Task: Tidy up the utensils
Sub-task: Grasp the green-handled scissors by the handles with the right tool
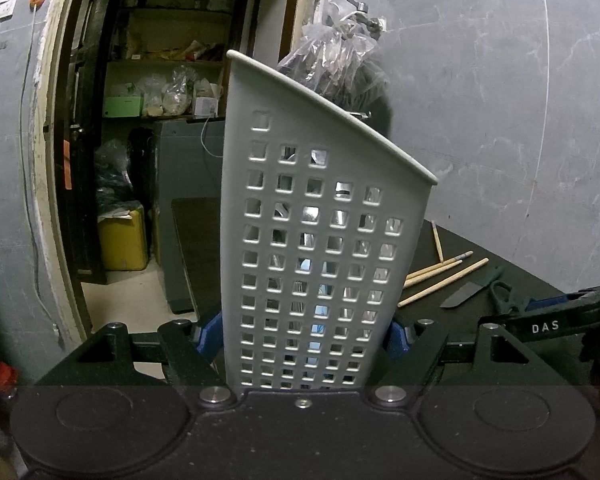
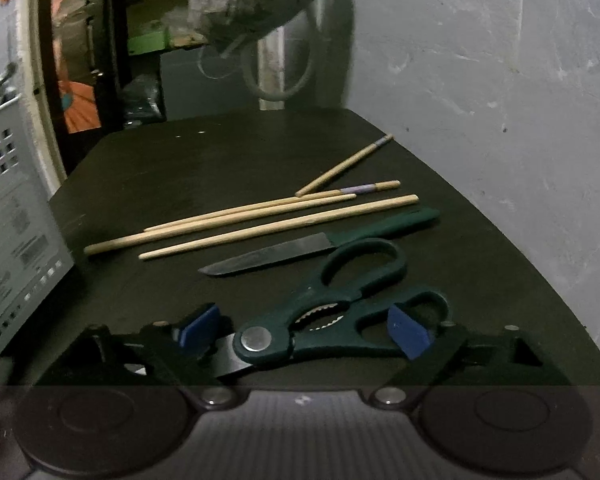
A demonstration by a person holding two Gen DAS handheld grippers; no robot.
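Scissors (image 2: 332, 316): green-handled, lying on the dark table (image 2: 220, 152), nearest the right wrist camera, between the right gripper's blue pads (image 2: 408, 330) but not pressed by them.
Right gripper (image 2: 304, 330): jaws wide, straddling the scissors' pivot and handles.
Knife (image 2: 316, 246): green handle, lying just beyond the scissors.
Chopsticks (image 2: 260, 216): wooden, lying loose past the knife.
Utensil holder (image 1: 320, 240): grey, perforated, tilted, at the table's left end.
Left gripper (image 1: 300, 336): jaws clamped on the holder's sides.
Backdrop: grey wall (image 2: 500, 80), open doorway with shelves (image 1: 160, 80).
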